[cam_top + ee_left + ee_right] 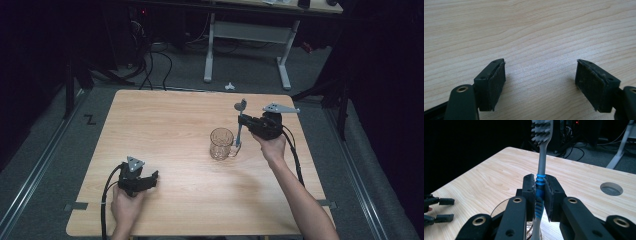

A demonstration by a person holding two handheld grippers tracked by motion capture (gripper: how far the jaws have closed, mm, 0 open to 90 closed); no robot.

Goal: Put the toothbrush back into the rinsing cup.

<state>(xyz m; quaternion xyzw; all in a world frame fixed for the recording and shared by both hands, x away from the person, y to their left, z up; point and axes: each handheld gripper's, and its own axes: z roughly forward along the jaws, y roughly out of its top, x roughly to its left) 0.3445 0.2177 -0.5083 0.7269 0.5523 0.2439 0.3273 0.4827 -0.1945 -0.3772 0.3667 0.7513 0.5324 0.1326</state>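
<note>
My right fingers (529, 195) are clenched on a toothbrush (541, 162), pinching it at the blue ribbed grip low on its neck, bristles pointing up. From above, my right gripper (250, 125) holds the brush nearly upright, just beside a clear glass mug (221, 143), its lower end down by the mug's handle side; whether the tip sits inside the mug or just outside it I cannot tell. In the right gripper view, the curved glass rim shows below my fingers.

The brush is light and stiff, so I judge it takes little squeeze. The rubbery blue ribs are the sensible place to hold, since the smooth grey shaft above would likely slip or twist. The mug looks like thin glass, probably heavy enough to stay put yet easy to knock or chip, so I would keep the brush from levering against its rim.

My left fingers (491, 82) are released, spread wide with nothing between them, low over the bare wooden surface (536, 32). My left gripper (150, 179) sits near the front left of the surface, well apart from the mug.
</note>
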